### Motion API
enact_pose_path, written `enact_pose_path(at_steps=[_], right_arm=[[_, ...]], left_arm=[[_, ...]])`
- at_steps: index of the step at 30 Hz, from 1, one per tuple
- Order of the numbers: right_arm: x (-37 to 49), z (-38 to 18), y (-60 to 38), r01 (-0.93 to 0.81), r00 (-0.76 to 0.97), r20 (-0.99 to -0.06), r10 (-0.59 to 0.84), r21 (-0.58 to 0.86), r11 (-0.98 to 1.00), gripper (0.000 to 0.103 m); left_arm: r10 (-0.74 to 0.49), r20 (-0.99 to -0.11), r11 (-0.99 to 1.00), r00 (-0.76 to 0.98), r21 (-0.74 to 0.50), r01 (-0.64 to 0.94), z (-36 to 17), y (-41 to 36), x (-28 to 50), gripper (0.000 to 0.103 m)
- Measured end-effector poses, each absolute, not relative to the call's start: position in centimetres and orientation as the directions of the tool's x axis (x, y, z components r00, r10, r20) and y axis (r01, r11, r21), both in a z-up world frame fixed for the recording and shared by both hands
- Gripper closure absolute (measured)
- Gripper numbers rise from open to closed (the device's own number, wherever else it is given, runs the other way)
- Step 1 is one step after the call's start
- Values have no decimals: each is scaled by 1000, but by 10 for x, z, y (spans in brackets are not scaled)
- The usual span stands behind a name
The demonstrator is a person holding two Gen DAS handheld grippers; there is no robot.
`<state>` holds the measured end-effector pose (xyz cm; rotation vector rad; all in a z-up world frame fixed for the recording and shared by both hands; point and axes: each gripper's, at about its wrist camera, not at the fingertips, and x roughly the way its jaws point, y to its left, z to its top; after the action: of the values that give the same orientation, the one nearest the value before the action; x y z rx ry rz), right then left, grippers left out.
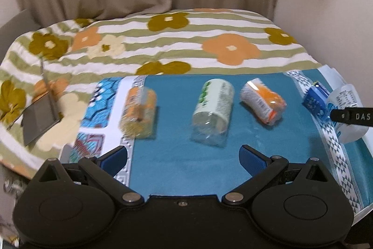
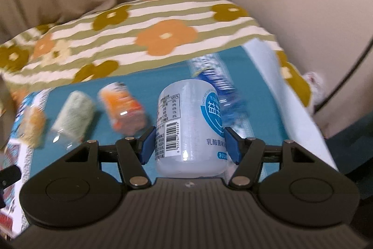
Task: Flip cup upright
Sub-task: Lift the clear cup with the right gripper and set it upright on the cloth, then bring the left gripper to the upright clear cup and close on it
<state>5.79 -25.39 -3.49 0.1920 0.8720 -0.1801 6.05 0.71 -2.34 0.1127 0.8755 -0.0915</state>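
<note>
Right wrist view: the right gripper (image 2: 189, 144) is clamped on the white cup (image 2: 190, 130) at lower centre of the frame, one blue pad on each flank of the barcode label. The cup's long axis runs up the frame, away from the camera along the fingers, its far end domed; whether it now stands on the teal mat (image 2: 163, 76) or is held above it cannot be told.

Left wrist view: the left gripper (image 1: 184, 153) has its fingers wide apart and empty at bottom centre. Three cups lie on their sides on the mat (image 1: 181, 167) above it: the yellow cup (image 1: 138, 114) at left, the green cup (image 1: 212, 114) at centre, the orange cup (image 1: 263, 102) at right. The green cup lies nearest this gripper, long axis roughly in line with the fingers. The white cup (image 1: 345, 104) appears at the far right edge.
</note>
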Motion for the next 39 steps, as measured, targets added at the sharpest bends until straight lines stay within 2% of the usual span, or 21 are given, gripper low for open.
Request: enact_pose_path(at_steps=[10, 24, 25, 30, 39], right_arm=[[56, -70, -188, 96, 574, -817, 55, 134, 986, 26], [50, -108, -167, 125, 519, -852, 74, 161, 979, 25], [50, -109, -167, 129, 516, -854, 73, 161, 979, 24], [50, -107, -166, 141, 514, -855, 70, 165, 976, 3], [36, -77, -174, 138, 519, -850, 87, 184, 973, 0]], left_arm=[[40, -802, 999, 596, 53, 5, -44, 52, 29, 0], [52, -828, 998, 558, 64, 3, -62, 73, 19, 0], [48, -828, 998, 558, 63, 8, -63, 72, 20, 0], [33, -824, 998, 566, 59, 28, -60, 71, 22, 0], [-27, -808, 997, 588, 24, 80, -39, 67, 28, 0]])
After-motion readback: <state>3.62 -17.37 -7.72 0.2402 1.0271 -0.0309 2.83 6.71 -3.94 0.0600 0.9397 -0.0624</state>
